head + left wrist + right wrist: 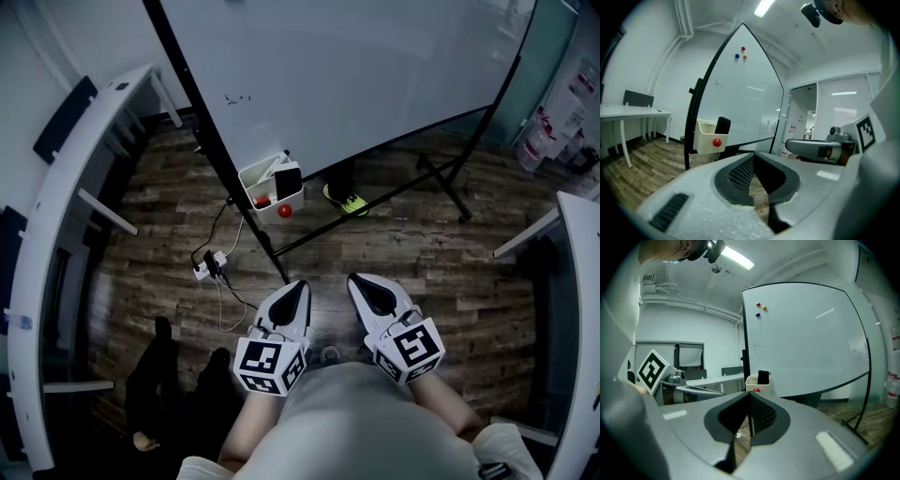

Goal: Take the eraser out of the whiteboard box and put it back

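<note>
Both tools are empty, jaws together. The left tool [292,300] and right tool [370,291] point side by side at the whiteboard [356,75], well apart from it, probably because nothing is within reach yet. Far ahead, the eraser [289,178] stands upright in the box [253,176] on the board's left leg, its top protruding, easy to pinch.

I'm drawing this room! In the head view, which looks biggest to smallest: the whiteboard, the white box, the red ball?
1. whiteboard, largest by far
2. white box
3. red ball on the box, smallest
</note>
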Tool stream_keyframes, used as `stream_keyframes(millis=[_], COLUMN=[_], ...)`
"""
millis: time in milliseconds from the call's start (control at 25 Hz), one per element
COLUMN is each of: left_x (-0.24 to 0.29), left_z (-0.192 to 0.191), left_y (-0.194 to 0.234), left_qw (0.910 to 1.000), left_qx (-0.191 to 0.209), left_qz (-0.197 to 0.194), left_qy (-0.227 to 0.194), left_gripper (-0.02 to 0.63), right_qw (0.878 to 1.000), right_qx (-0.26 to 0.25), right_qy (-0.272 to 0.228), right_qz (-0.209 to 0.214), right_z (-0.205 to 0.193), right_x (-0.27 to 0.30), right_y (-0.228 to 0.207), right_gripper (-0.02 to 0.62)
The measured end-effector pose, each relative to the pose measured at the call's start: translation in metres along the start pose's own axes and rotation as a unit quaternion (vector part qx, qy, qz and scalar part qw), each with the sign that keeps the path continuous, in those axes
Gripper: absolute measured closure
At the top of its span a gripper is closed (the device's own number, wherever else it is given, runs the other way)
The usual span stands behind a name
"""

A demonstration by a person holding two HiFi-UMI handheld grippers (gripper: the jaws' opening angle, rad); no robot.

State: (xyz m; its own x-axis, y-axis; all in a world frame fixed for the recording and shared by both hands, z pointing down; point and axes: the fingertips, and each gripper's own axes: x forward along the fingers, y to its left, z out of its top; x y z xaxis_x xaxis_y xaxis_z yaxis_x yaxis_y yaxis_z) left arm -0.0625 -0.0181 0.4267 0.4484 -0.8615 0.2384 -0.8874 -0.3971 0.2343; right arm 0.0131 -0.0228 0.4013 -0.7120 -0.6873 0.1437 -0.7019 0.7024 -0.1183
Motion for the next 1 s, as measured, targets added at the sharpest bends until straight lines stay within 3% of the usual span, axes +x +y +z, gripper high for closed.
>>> stream_keyframes(millis=[600,1000], left_x=[0.007,0.032], left_z=[0.007,0.021], left_y=[0.049,0.079], left_qw=[0.9989,0.9952], left_qx=[-0.015,-0.021], left_qz=[0.044,0.095], left_qy=[-0.004,-0.014], left_gripper=[0.601,0.601], right_qw=[0.999,0.996], right_qx=[-0.005,-0.018], right_qy=[0.007,0.015], right_qz=[0.034,0.086], right_z=[0.009,0.02], right_x=[0.059,0.104], right_y=[-0.003,-0.028], right_gripper=[0.566,0.483])
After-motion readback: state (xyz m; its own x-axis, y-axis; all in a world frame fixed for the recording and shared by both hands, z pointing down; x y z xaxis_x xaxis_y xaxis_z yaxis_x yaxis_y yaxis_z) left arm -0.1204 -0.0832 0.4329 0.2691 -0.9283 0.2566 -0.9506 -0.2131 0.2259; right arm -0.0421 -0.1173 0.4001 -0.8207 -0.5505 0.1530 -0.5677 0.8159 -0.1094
